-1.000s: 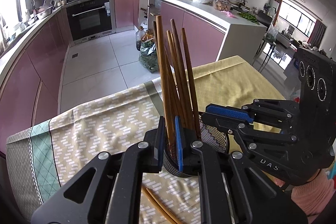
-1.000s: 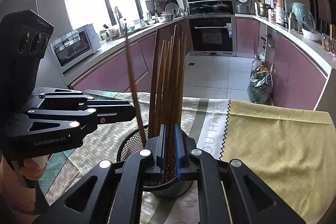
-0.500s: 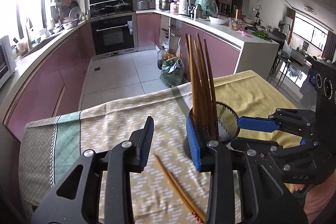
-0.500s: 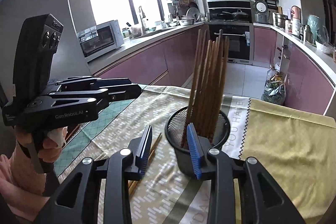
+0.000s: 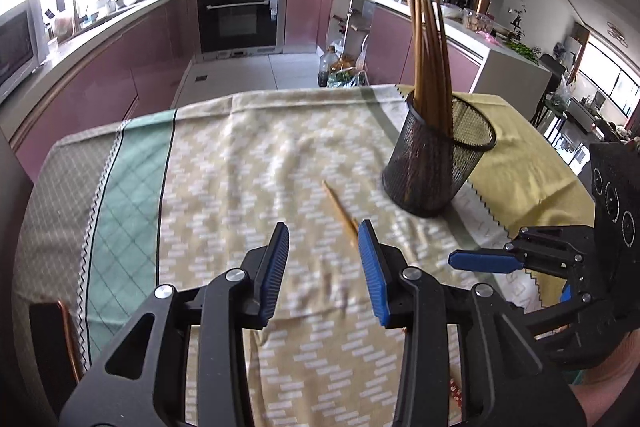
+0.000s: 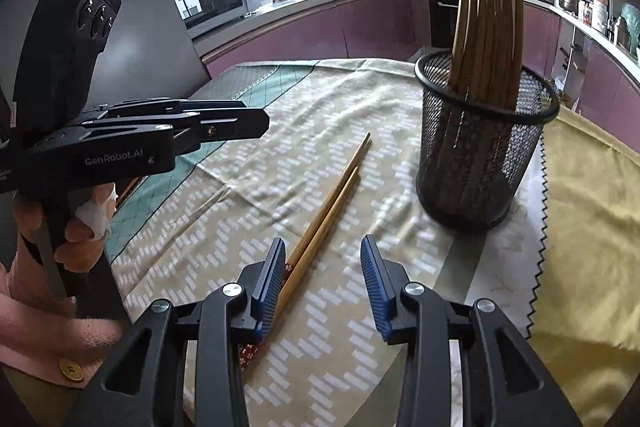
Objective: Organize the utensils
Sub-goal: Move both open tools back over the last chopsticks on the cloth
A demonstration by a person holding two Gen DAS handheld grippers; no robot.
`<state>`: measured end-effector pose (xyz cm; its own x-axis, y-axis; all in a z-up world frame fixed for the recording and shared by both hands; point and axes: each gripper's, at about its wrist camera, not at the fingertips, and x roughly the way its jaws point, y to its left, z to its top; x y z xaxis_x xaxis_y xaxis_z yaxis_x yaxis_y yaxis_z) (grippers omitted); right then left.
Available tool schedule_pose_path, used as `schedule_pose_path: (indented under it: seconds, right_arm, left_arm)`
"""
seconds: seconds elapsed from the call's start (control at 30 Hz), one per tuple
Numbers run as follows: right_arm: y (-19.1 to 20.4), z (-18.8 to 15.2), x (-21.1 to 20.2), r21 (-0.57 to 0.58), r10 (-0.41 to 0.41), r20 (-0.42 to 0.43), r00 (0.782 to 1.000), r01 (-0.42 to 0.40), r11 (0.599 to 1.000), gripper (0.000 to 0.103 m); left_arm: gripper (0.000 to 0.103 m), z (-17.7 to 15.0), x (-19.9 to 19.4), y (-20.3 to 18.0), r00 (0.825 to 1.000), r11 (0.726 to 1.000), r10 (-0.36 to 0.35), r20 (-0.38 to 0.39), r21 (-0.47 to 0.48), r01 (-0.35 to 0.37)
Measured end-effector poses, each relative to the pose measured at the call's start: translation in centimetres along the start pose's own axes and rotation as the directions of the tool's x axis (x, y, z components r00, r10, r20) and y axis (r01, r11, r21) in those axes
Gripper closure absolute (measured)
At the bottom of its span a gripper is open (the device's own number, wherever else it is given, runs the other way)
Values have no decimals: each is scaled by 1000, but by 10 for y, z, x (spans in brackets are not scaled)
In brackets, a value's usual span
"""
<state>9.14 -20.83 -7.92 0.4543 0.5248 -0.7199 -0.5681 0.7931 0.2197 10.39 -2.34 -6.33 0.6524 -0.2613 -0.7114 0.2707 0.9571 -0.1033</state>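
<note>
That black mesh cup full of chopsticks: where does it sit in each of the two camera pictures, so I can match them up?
Left wrist view: the mesh cup stands right of centre, beyond the right tool.
Right wrist view: the mesh cup stands upper right, across from the left tool.
Shared landmark: the loose chopsticks lying on the tablecloth beside it.
</note>
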Motion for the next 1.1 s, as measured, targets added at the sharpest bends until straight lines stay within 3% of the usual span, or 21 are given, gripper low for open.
schedule_pose_path:
  seconds: [0.23, 0.73, 1.1]
  right_arm:
    - [10, -16, 10, 0, -20, -42, 999, 20, 1000, 66]
    - [14, -17, 16, 9, -57, -64, 996, 58, 998, 67]
    - [1, -5, 26, 39, -81, -75, 994, 84, 996, 88]
  left_arm:
    - [67, -17, 6, 5, 1000, 1000, -6, -27, -22, 5]
    - [64, -29, 11, 6, 999, 999, -8, -50, -36, 6]
    - [63, -30, 20, -1, 998, 1000, -16, -67, -10, 15]
